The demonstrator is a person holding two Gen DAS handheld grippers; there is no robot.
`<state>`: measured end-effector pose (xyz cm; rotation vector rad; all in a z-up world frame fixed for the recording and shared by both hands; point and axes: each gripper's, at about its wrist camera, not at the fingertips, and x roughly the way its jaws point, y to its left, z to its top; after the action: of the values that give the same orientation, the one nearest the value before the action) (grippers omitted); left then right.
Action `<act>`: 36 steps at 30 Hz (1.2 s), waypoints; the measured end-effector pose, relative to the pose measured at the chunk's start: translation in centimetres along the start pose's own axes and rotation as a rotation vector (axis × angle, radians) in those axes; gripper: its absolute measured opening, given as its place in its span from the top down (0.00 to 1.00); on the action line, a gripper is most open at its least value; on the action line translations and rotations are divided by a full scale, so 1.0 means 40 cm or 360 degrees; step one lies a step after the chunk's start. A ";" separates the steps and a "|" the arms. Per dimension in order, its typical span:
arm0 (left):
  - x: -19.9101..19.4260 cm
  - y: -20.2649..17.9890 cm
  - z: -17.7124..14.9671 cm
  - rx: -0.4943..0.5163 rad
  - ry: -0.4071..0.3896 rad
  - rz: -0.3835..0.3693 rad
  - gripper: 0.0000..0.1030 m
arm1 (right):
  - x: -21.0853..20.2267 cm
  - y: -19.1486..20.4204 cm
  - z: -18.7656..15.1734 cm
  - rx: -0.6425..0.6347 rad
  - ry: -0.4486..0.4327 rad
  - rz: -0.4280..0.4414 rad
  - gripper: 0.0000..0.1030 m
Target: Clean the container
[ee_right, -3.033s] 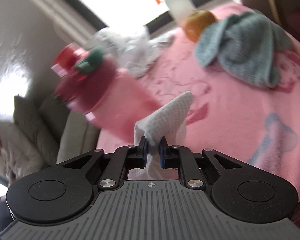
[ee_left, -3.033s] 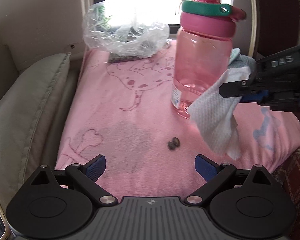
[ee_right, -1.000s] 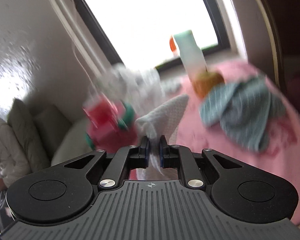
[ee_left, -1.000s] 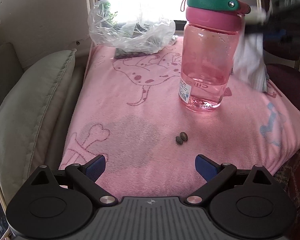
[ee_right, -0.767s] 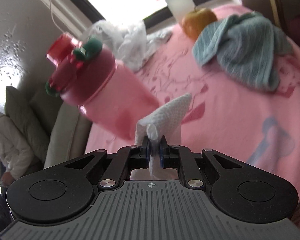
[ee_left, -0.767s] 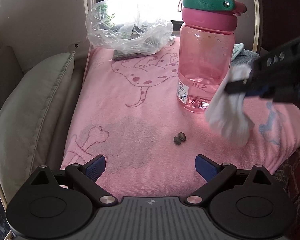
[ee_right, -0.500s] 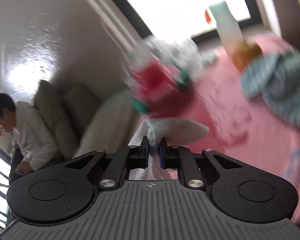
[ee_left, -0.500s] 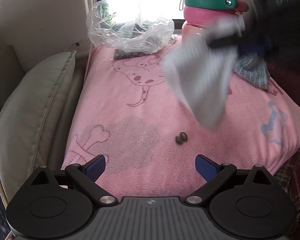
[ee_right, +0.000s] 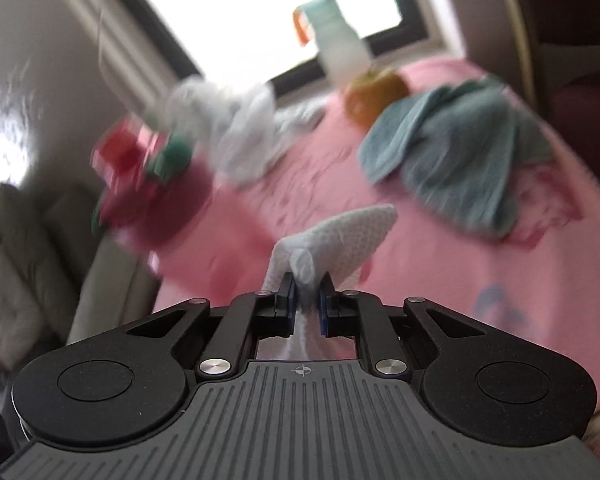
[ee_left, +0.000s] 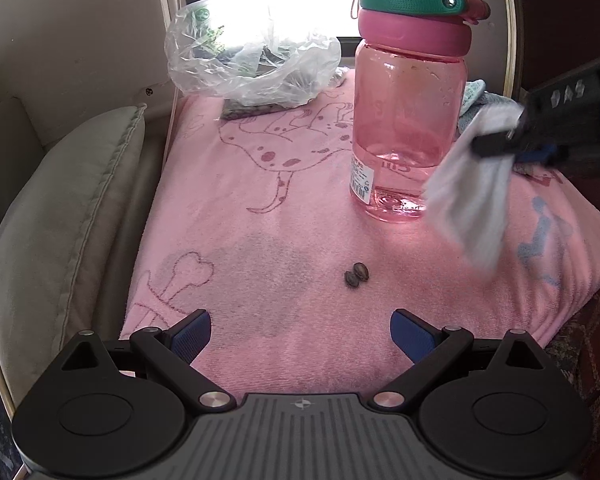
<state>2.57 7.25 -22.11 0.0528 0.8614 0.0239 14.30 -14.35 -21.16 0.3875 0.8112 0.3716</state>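
Observation:
A pink see-through bottle (ee_left: 408, 120) with a pink and green lid stands upright on the pink towel (ee_left: 284, 240); it shows blurred in the right wrist view (ee_right: 204, 236). My right gripper (ee_right: 306, 292) is shut on a white wipe (ee_right: 348, 232). In the left wrist view that gripper (ee_left: 512, 146) hangs at the bottle's right side, and the wipe (ee_left: 472, 196) droops beside the bottle's lower part. I cannot tell if the wipe touches it. My left gripper (ee_left: 300, 328) stands open near the towel's front edge with nothing between its fingers.
Two small dark seeds (ee_left: 357, 274) lie on the towel in front of the bottle. A clear plastic bag (ee_left: 252, 68) sits at the back by the window. A teal cloth (ee_right: 460, 152), an orange fruit (ee_right: 376, 96) and a white bottle (ee_right: 340, 48) lie far right. Cushions (ee_left: 60, 208) flank the left.
My right gripper swung the wipe from across the bottle's front, up near the lid, back down to its right side. The bottle and my left gripper stayed put.

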 end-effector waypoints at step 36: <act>0.088 -0.193 0.119 0.0382 -0.0330 -0.0008 0.22 | 0.287 -0.139 0.048 0.0637 0.0322 0.0573 0.84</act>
<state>8.45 -0.48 -22.13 0.2736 0.6536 -0.0886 23.96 -14.25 -29.73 0.8873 1.0182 0.5916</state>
